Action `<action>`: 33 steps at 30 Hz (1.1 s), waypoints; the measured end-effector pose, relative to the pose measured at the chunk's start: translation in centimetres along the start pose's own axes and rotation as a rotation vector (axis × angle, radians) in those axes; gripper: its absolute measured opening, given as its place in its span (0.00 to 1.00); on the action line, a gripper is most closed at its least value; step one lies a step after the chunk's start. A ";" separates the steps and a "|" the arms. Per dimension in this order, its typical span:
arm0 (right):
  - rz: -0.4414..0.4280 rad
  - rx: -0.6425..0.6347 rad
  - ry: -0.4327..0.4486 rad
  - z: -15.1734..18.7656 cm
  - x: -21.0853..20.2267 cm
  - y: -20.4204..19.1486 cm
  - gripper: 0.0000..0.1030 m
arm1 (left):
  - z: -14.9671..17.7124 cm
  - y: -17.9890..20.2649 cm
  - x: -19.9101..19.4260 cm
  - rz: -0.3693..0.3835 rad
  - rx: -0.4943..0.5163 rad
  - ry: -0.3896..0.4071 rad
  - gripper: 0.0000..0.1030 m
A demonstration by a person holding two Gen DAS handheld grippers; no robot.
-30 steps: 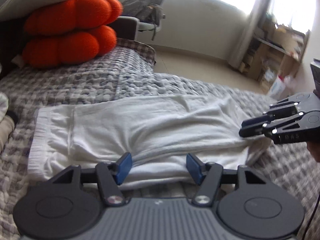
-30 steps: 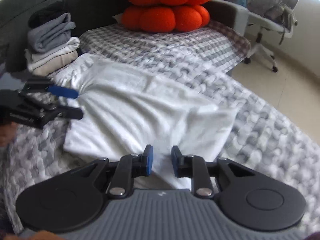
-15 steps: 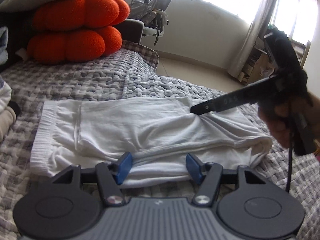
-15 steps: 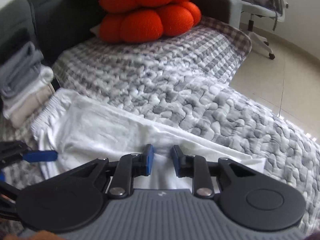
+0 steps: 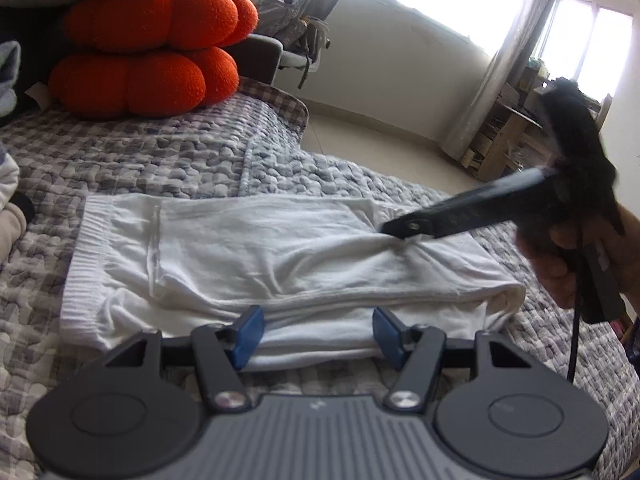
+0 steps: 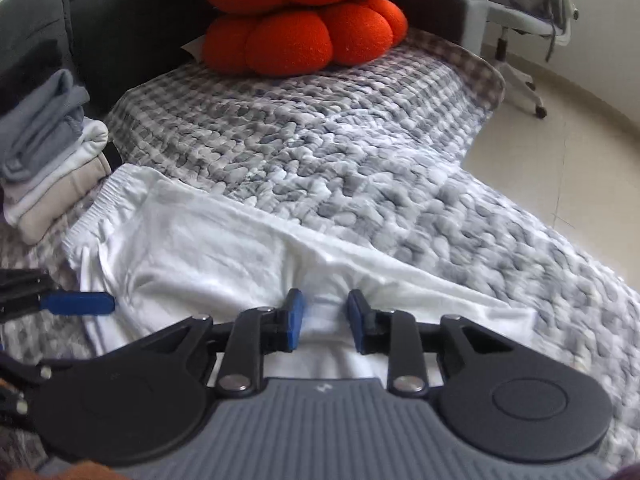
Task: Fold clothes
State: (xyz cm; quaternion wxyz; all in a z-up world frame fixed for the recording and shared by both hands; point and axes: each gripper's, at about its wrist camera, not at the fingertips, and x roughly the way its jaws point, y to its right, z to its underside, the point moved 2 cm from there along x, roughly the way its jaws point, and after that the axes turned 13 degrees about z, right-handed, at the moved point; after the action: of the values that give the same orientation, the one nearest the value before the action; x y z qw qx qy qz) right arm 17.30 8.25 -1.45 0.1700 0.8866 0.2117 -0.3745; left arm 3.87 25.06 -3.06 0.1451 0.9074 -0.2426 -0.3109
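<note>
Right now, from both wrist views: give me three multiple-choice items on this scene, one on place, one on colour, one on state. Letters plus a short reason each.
1. Where does the stack of folded clothes lie?
A. beside the waistband end of the white garment
B. on the office chair
C. on the floor

2. What colour are the lobed cushions?
A. blue
B. orange
C. green

3. How does the left gripper stand?
A. shut on a cushion
B. open, at the garment's near edge
C. holding a hanger

Answers: 1 A, the stack sits by the ribbed waistband; 2 B, both are bright orange; 3 B, its blue pads stand wide apart.
</note>
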 end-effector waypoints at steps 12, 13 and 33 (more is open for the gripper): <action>-0.011 -0.118 0.025 -1.8 0.4 0.2 0.28 | 0.1 -0.3 0.3 0.016 -0.013 0.001 0.60; -0.005 -0.151 0.014 -1.8 1.0 -0.1 0.28 | 0.2 -0.3 0.4 0.017 -0.014 0.000 0.60; 0.118 -0.233 0.147 -1.5 0.6 -0.2 0.28 | -0.1 -0.4 -0.4 0.026 -0.006 -0.009 0.61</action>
State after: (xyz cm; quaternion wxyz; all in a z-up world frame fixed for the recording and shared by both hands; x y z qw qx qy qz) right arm 18.45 9.26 -0.96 0.2774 0.8969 0.2129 -0.2706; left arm 3.85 25.64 -2.98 0.1508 0.9023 -0.2542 -0.3138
